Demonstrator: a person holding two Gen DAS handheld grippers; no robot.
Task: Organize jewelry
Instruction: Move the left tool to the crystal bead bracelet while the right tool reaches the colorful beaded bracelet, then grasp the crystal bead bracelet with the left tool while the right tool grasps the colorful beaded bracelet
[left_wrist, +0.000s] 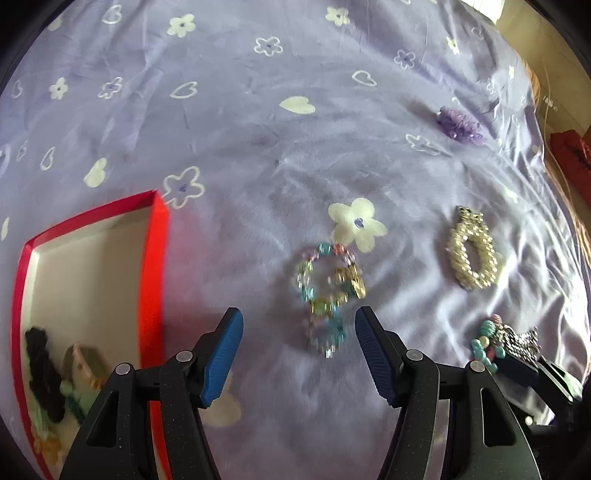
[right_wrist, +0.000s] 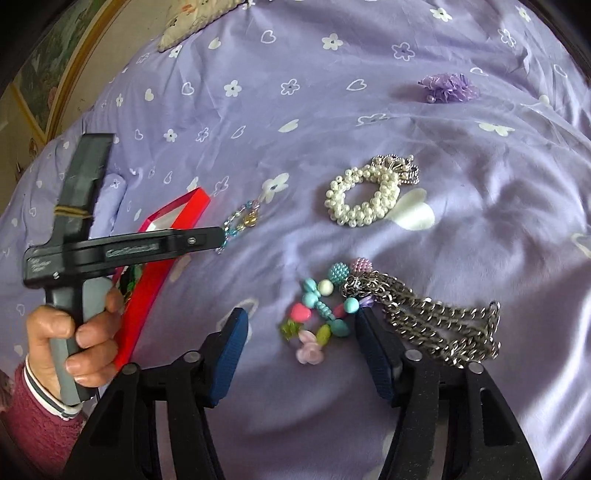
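- Grippers: the left gripper is spread wide and holds nothing, with the pastel bracelet on the sheet between and just beyond its tips.
- Right gripper likewise gapes empty, the charm beads between its fingers; the chain touches the right finger.
- Pearl bracelet lies farther off.
- Red box sits left.

Bedsheet: lilac, printed with white flowers and hearts. Box: red outside, white inside. Pearl bracelet: white. Chain: silver. Bead bracelet: pastel blue, pink, yellow. Finger pads: blue. Hair flower: purple.
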